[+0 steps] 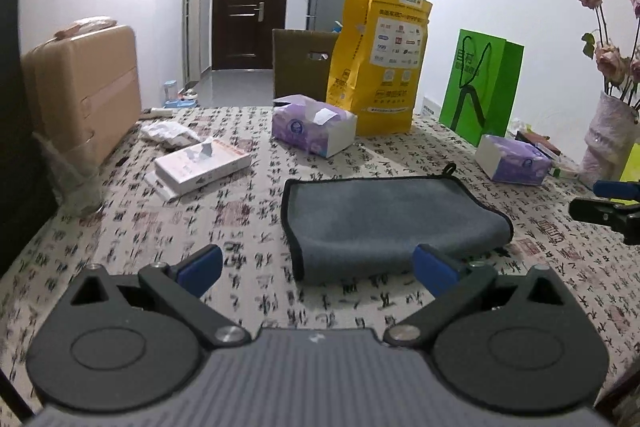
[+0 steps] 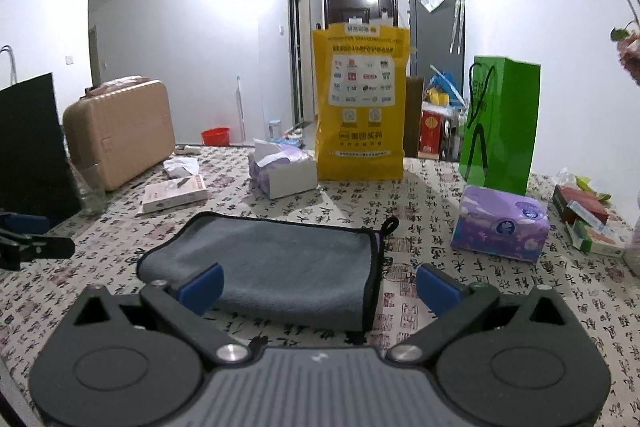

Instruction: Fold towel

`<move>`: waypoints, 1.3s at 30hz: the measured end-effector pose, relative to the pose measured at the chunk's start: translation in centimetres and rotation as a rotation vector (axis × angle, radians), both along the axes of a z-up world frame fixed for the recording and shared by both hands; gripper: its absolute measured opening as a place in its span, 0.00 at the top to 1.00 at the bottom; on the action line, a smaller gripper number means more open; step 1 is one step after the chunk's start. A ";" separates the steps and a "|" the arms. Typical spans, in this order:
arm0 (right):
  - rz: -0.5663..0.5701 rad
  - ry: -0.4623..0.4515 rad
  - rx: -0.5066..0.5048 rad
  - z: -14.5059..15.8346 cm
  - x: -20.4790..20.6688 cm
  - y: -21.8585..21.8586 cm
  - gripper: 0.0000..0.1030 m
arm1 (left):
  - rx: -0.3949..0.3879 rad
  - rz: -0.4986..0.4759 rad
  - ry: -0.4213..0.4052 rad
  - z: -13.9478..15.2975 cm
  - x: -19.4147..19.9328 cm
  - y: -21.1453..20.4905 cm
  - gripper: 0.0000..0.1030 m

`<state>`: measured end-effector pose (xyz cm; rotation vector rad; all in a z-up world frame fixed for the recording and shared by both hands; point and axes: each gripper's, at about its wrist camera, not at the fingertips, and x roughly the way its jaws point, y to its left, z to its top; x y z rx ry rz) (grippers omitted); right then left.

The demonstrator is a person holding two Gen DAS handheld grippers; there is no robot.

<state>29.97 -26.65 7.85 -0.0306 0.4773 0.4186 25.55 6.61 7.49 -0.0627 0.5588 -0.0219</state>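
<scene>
A grey towel [image 1: 384, 223], edged in black, is shown lying on the patterned bench [image 1: 248, 219], already doubled over, with a hanging loop [image 1: 450, 169] at its far corner. Both claws are held wide open and nothing is gripped by either. The left claw [image 1: 318, 269] is placed just short of the towel's near edge, with the cloth lying ahead and to its right; only its right finger [image 1: 434, 273] is seen over the fabric. The right claw [image 2: 320, 287] is placed at the same near edge, with the towel ahead and to its left. The towel's long axis is laid across both lines of sight, roughly left to right. Neither claw is clearly nearer; each is matched to its own end of the near edge. A further fold is judged to depend on the two near corners being pinched together. Two tissue packs [image 1: 314, 125] [image 2: 500, 229], a yellow bag [image 1: 380, 63] and a green bag [image 1: 480, 87] are left well beyond.
</scene>
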 end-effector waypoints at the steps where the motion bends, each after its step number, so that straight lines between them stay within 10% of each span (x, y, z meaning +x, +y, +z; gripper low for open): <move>1: 0.001 -0.010 0.003 0.1 -0.7 0.0 0.00 | 0.001 0.003 -0.001 0.0 -0.6 -0.1 0.00; 39: 0.030 -0.163 0.052 -2.0 -19.3 0.8 0.00 | 0.054 0.023 -0.241 -1.1 -19.5 -3.9 0.00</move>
